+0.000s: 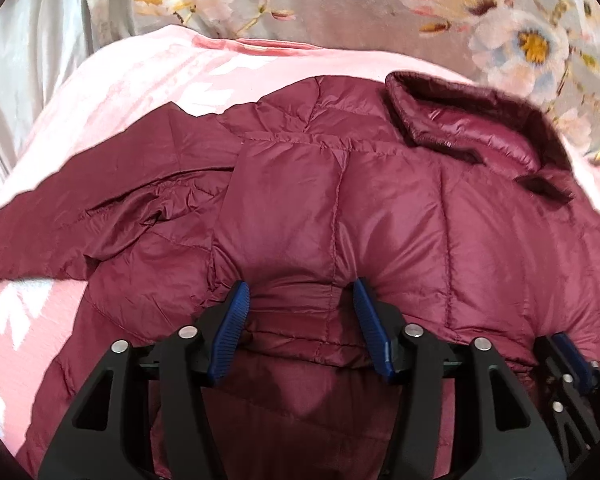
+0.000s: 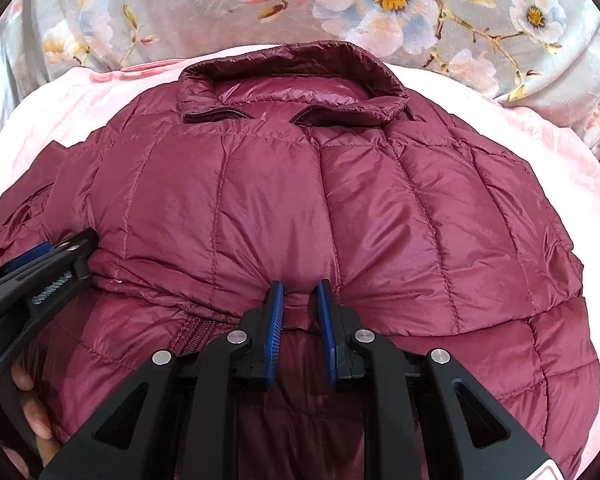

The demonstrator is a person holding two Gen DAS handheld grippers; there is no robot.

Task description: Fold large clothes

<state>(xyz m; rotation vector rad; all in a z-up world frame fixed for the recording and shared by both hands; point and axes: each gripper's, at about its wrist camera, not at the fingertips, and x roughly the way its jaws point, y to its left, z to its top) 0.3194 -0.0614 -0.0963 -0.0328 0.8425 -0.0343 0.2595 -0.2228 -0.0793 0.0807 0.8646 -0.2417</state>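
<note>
Where right claw pinches jacket, hem hidden.

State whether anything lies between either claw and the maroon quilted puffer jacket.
Nothing visible does. The left claw has its blue pads on either side of a bunched fold of the maroon quilted puffer jacket, and the right claw pinches another fold near its hem, fabric directly between the pads.

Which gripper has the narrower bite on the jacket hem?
The right gripper: its blue pads pinch a thin fold of the maroon jacket. The left gripper spans a wider bunch.
</note>
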